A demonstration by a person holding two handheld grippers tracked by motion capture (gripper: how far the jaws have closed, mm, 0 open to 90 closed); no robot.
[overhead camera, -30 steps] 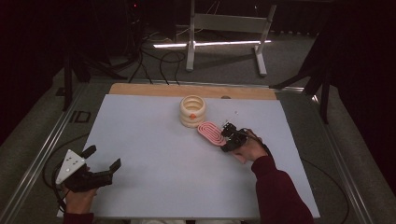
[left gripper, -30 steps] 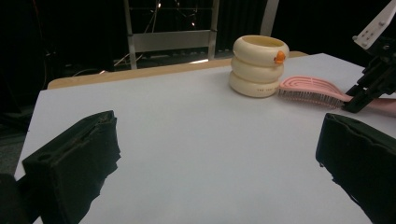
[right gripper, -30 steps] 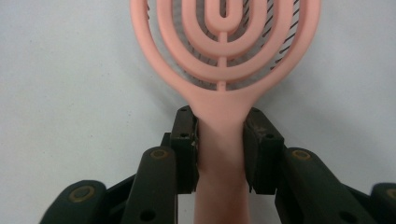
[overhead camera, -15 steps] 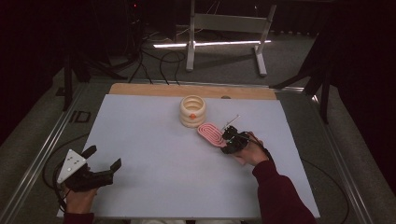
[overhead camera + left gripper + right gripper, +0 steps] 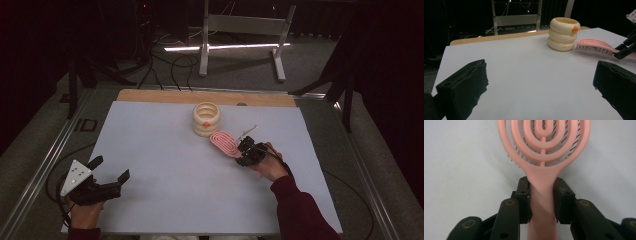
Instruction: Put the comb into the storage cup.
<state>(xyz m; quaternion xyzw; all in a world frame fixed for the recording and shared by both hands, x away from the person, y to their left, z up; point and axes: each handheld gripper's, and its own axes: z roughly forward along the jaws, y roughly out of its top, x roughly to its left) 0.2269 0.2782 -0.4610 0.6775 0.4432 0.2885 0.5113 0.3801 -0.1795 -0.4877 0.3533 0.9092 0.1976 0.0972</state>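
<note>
A pink hairbrush [image 5: 224, 141] with an open looped back lies bristles down on the white table [image 5: 165, 150], just right of a cream ringed cup [image 5: 206, 119]. My right gripper [image 5: 247, 152] is shut on the brush's handle; in the right gripper view the two pads [image 5: 524, 197] press the handle [image 5: 542, 195] on both sides, below the brush head [image 5: 544, 145]. My left gripper [image 5: 110, 168] rests at the table's near left corner, jaws wide open and nothing between them. From the left gripper view [image 5: 540, 82] the hairbrush [image 5: 594, 46] and the cup [image 5: 563, 33] stand far ahead.
The cup carries a small orange duck [image 5: 574, 29] on its rim. A wooden strip [image 5: 200, 96] runs along the table's far edge, with a metal stand [image 5: 240, 30] and cables on the floor behind. Metal rails [image 5: 45, 165] border the table.
The right hand has shifted very slightly at the brush handle. The brush, the cup and the left gripper stay where they were.
</note>
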